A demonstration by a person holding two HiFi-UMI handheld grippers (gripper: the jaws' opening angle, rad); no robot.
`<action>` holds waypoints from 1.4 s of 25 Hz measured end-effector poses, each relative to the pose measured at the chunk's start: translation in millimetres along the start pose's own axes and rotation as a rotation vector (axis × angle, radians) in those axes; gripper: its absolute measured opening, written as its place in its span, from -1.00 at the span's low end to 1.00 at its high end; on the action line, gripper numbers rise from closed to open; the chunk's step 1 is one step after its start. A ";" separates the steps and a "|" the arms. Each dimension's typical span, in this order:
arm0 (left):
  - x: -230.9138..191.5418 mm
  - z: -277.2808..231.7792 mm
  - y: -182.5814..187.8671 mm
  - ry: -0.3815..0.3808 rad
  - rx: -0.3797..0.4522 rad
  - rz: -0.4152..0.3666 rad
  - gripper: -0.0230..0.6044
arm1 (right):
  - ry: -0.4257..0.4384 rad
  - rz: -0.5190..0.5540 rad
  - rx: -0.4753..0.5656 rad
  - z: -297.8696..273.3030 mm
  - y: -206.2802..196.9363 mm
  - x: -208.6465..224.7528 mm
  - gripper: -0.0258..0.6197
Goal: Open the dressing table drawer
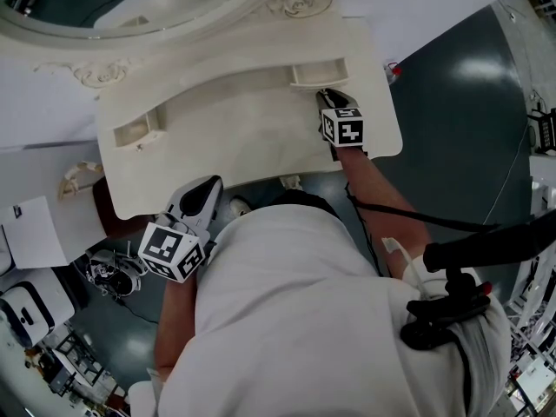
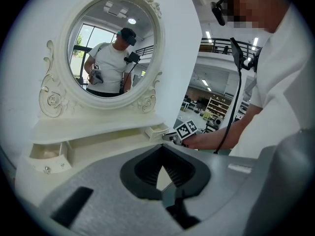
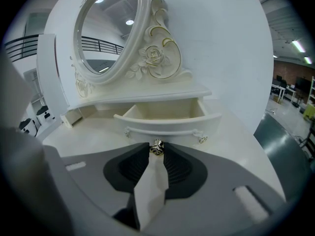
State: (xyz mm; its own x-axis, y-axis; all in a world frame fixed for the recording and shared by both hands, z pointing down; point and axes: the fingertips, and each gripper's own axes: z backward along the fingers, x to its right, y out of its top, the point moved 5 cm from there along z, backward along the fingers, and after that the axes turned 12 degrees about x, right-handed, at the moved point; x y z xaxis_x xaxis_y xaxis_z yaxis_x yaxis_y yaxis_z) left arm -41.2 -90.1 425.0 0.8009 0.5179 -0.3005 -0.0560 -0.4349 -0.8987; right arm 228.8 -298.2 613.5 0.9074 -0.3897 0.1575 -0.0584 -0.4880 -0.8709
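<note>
- Where my right tongs (image 3: pixel 156 154) fill the bottom of the right gripper view, their jaws are clamped on the small metal knob (image 3: pixel 156 147) of the drawer (image 3: pixel 167 121).
- Just behind the knob, at mid frame, the drawer stands pulled out from under the shelf, its curved front towards me and its pale inside open to view.
- Seen from the head view, the same tongs reach in from the right, and the drawer sits at the upper right of the white bench (image 1: pixel 243 137).
- My left tongs (image 2: pixel 161 149) have their jaws together at the tips with nothing between them.
- From the head view those left tongs (image 1: pixel 211 183) hang at the lower left, off the near edge of the bench and touching nothing.
- Further back, a second small drawer (image 2: pixel 47 154) sits at the left end of the bench, well apart from both tongs.
- Furthest off, the oval mirror (image 2: pixel 110 48) in its carved white frame rises at the back of the bench, upper left in both gripper views, and it reflects a person in a white shirt.
</note>
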 end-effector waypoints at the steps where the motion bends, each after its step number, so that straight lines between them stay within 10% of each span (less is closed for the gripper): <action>1: -0.5 0.6 -0.5 -0.002 0.000 0.000 -0.93 | -0.001 0.002 0.001 0.4 -0.4 -0.3 -0.62; 15: -9.8 14.0 -0.2 -0.050 0.016 0.008 -0.93 | -0.020 0.015 -0.023 24.5 -3.9 -10.5 -0.46; 35: -50.1 77.5 -13.4 -0.127 0.028 -0.013 -0.93 | 0.022 0.058 -0.058 90.8 -13.7 -111.7 -0.92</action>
State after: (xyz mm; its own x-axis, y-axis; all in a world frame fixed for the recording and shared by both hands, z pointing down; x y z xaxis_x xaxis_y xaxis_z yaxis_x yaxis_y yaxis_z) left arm -126.7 -53.2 427.4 0.7195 0.6136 -0.3252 -0.0639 -0.4078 -0.9108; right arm 165.9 -177.1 565.6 0.8923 -0.4356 0.1187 -0.1350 -0.5083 -0.8506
